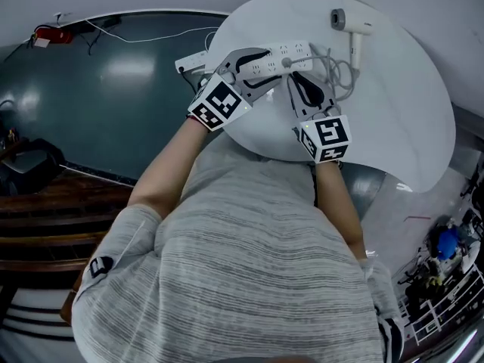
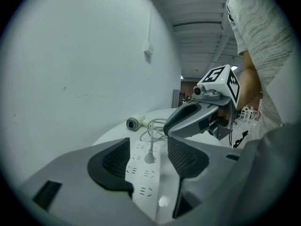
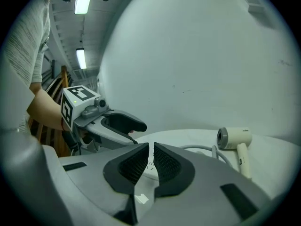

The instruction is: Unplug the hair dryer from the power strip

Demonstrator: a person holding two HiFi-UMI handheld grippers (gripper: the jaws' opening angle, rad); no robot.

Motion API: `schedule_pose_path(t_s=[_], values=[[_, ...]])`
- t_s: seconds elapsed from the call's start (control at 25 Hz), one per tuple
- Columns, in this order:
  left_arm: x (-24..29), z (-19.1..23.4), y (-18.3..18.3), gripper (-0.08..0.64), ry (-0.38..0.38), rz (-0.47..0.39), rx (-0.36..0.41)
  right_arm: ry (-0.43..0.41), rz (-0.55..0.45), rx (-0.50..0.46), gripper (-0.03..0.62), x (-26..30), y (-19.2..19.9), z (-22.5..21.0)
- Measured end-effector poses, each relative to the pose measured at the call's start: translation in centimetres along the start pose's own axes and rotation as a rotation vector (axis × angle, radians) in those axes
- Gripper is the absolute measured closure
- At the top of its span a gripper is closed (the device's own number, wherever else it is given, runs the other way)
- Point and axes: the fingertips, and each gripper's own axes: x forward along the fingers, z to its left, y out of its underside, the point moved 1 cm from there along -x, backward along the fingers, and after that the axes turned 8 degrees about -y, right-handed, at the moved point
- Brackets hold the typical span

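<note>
A white power strip lies on the round white table, with the hair dryer's plug seated in it. The looped grey cable runs to the white hair dryer lying farther back. My left gripper is open, low over the strip's near end; in the left gripper view the strip and plug show between its jaws, untouched. My right gripper is shut and empty, just right of the plug. Its view shows the dryer at right.
A second white power strip hangs just off the table's left edge over the dark green floor. A red item and a white cord lie at the far left. Behind the table is a pale wall.
</note>
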Motion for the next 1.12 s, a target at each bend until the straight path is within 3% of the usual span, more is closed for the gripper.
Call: schedule_pose_path(t_s=[0.12,0.48,0.6,0.92,1.12], values=[[1.1,0.4,1.0,0.245,0.012,0.05,0.029,-0.002,0.04,-0.007,0.563,0.7,1.0,-0.4],[3.8,0.3,4.6,0.103,0.057,0.228,0.168,-0.003,0.153,0.002,0.548,2.2,2.8,-2.1],[5.0,0.4,5.4,0.091,0.076,0.262,0.178,-0.024,0.207,0.013,0.496,2.8,3.8,-2.1],[7.4,0.3,7.6,0.081,0.126,0.373,0.225,-0.005,0.254,0.018,0.491,3.7,4.7,-3.3],[8.3,0.5,8.5,0.078,0.119,0.446,0.239,0.006,0.284,-0.003,0.488,4.6,5.1,-4.1]])
